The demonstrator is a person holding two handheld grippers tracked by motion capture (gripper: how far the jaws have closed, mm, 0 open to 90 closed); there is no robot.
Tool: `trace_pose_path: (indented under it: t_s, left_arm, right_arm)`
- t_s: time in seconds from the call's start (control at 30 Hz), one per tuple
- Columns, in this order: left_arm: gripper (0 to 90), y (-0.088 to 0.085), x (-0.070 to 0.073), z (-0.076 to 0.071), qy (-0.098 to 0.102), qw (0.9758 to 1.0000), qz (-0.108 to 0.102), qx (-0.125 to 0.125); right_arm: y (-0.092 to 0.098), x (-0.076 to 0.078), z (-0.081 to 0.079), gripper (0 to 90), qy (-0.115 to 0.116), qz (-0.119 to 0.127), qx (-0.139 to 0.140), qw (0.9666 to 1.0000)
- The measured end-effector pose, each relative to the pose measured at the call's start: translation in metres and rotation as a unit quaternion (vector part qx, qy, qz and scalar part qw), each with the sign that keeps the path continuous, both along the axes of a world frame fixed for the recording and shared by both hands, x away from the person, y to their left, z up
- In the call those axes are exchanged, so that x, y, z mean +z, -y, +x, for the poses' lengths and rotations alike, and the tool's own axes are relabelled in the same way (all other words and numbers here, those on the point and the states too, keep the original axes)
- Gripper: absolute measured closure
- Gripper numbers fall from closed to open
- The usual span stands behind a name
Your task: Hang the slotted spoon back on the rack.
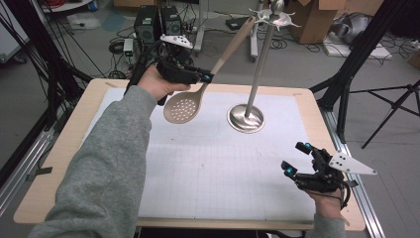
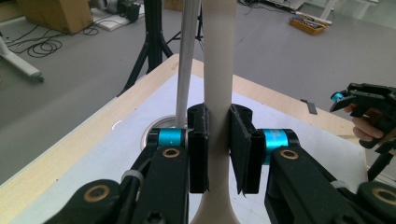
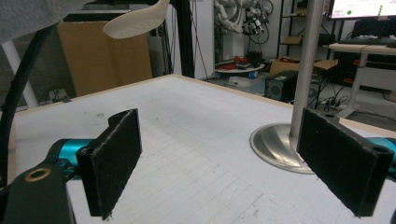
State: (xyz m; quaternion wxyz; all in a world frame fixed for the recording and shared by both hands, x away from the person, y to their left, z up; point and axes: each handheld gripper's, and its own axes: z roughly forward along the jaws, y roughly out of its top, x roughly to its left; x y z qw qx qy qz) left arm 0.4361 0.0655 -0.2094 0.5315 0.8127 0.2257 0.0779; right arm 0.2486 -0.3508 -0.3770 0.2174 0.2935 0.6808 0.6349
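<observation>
Left gripper (image 1: 207,77), raised over the table's (image 1: 59,163) far left: 2 jaws pinch the handle of a beige slotted spoon (image 1: 184,106), perforated bowl hanging low, handle tip slanting up toward the metal utensil stand (image 1: 246,118), apparently just short of its hooks. Right gripper (image 1: 296,158), near the table's front right corner: jaws spread, nothing between them.

Only the steel stand (image 1: 246,117) rises from the mat (image 1: 208,163); open room lies all around it.
</observation>
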Motion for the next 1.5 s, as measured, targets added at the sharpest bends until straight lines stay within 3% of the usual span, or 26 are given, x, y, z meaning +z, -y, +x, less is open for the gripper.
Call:
trace_pose_path:
  t_s: [0.57, 1.5]
  left_arm:
    - [77.7, 0.009, -0.006, 0.006, -0.008, 1.0000, 0.003, -0.003]
    - [77.7, 0.035, -0.018, 0.012, -0.001, 0.9999, 0.015, 0.005]
  right_arm:
    - [0.001, -0.001, 0.002, 12.9, 0.002, -0.003, -0.001, 1.0000]
    - [0.002, 0.000, 0.001, 13.0, 0.001, 0.001, -0.001, 1.0000]
